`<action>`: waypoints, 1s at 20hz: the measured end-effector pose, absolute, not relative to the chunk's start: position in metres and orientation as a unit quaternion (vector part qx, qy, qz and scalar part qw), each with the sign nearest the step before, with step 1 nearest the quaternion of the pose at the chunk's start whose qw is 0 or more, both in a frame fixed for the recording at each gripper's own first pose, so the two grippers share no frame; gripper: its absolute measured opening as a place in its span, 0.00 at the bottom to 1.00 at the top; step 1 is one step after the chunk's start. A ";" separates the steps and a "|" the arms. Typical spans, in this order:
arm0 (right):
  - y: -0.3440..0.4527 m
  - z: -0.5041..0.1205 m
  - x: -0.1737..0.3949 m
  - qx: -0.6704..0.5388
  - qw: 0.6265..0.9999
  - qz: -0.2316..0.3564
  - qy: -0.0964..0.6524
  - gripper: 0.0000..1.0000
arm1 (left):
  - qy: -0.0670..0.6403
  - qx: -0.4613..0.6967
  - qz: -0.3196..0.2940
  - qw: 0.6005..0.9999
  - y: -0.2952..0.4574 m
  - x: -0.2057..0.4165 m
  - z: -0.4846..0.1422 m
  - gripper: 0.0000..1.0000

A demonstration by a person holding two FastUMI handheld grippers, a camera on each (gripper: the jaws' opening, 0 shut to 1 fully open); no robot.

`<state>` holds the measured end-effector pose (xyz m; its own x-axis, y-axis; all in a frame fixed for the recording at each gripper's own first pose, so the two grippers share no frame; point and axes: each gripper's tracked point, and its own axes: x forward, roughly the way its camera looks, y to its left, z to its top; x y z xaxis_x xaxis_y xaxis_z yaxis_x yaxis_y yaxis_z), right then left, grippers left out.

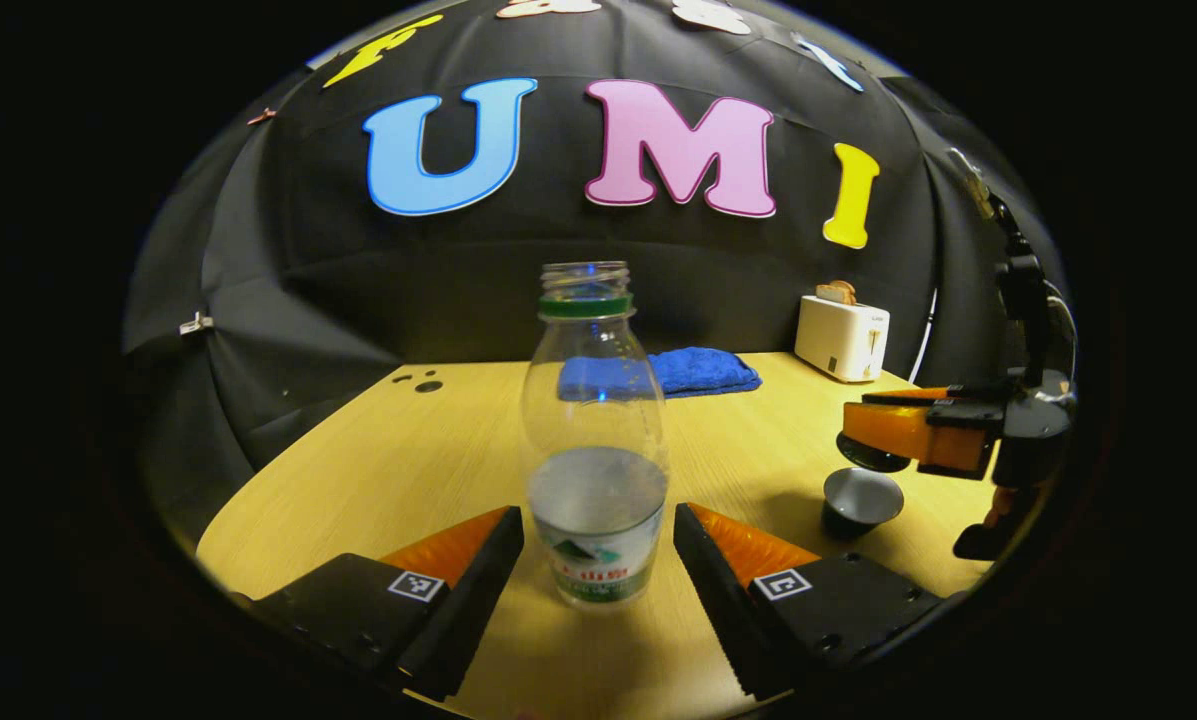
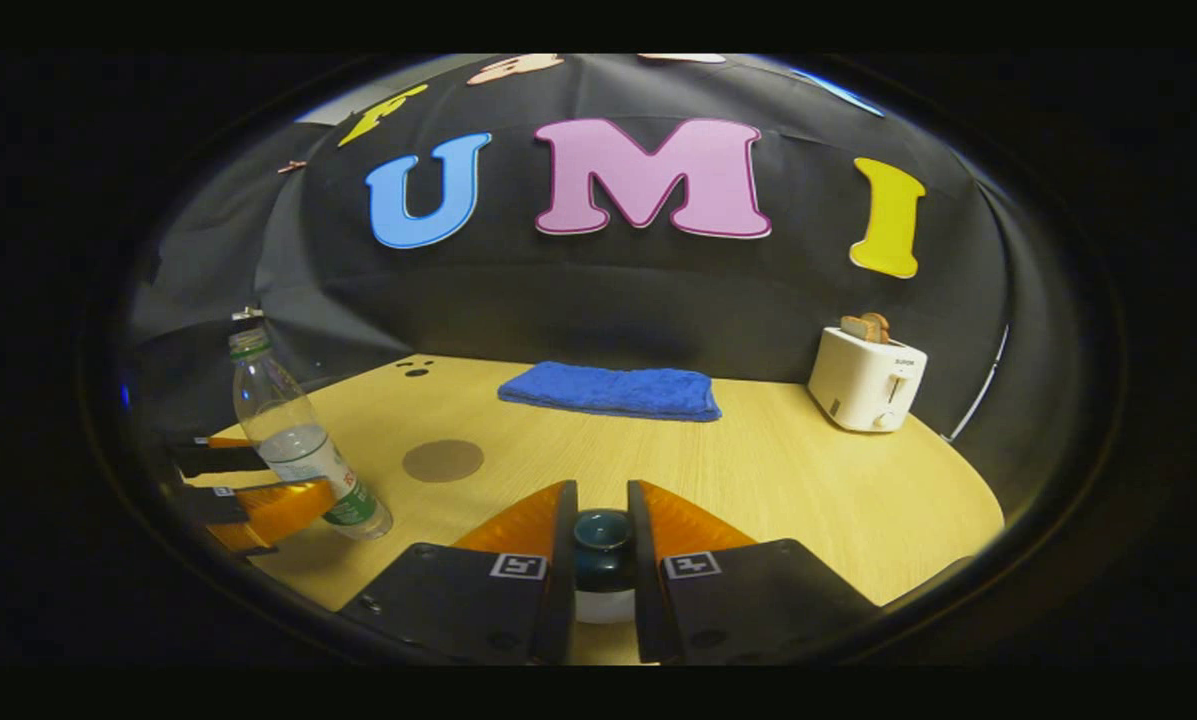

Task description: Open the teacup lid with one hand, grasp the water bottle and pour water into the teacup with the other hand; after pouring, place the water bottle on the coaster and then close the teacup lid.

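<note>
A pale wooden counter (image 2: 808, 480) stands before a black cloth wall. In the left gripper view, the left gripper (image 1: 598, 560) is wide open, its two fingers flanking the lower part of a clear plastic water bottle (image 1: 596, 440) without touching it. The bottle stands upright near the counter's front edge, uncapped, with a green neck ring, a printed label around its base, and water filling roughly its lower third. To the right, near the counter's right edge, sits an open dark teacup (image 1: 861, 502), and just above it the right gripper (image 1: 883, 440) holds the teacup lid (image 1: 870, 456) lifted clear of the cup. In the right gripper view, the right gripper's fingers are nearly closed, pinching the dark rounded knob of the lid between them. A round brown coaster (image 2: 443, 460) lies flat on the counter toward the left, near the bottle. Toward the back edge lies a folded blue towel (image 2: 608, 390), and at the back right corner stands a white toaster (image 2: 866, 385) with bread in its slots. The bottle looks light, thin-walled and smooth, so it would likely dent under a hard squeeze and could spill through its open mouth; the labelled lower body, where the water sits, seems the steadiest place to hold. The lid looks hard and breakable.
</note>
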<state>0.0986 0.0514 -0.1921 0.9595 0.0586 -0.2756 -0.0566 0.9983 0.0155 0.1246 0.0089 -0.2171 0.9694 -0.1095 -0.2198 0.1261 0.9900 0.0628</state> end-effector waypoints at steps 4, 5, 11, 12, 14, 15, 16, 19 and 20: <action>0.029 -0.185 0.085 -0.003 0.990 0.014 0.139 0.28 | 0.084 0.033 -0.072 0.993 0.004 0.151 -0.214 0.96; 0.023 -0.185 0.082 -0.005 0.990 0.010 0.140 0.28 | 0.080 0.035 -0.073 0.993 0.003 0.157 -0.214 0.96; -0.003 -0.192 0.057 0.000 0.988 -0.011 0.152 0.25 | 0.083 0.040 -0.079 0.993 -0.001 0.172 -0.225 0.88; -0.006 -0.194 0.055 0.001 0.988 -0.015 0.154 0.28 | 0.080 0.042 -0.081 0.993 -0.003 0.171 -0.224 0.83; -0.012 -0.198 0.050 0.004 0.987 -0.020 0.160 0.28 | 0.083 0.060 -0.082 0.991 -0.009 0.171 -0.225 0.81; -0.015 -0.199 0.049 0.005 0.987 -0.023 0.161 0.28 | 0.089 0.087 -0.079 0.989 -0.008 0.170 -0.226 0.80; -0.018 -0.197 0.047 0.006 0.987 -0.025 0.160 0.28 | 0.095 0.126 -0.077 0.984 -0.007 0.170 -0.226 0.79; -0.027 -0.196 0.043 0.009 0.987 -0.031 0.158 0.30 | 0.082 0.249 -0.084 0.961 -0.021 0.169 -0.217 0.77; -0.029 -0.196 0.041 0.010 0.987 -0.032 0.158 0.33 | 0.081 0.286 -0.093 0.950 -0.030 0.169 -0.217 0.77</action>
<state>0.0406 -0.0293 -0.1958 0.9478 -0.0601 -0.3132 0.0665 0.9977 0.0096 0.1690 -0.0303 -0.2169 0.9696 -0.1309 -0.2068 0.2233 0.8191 0.5284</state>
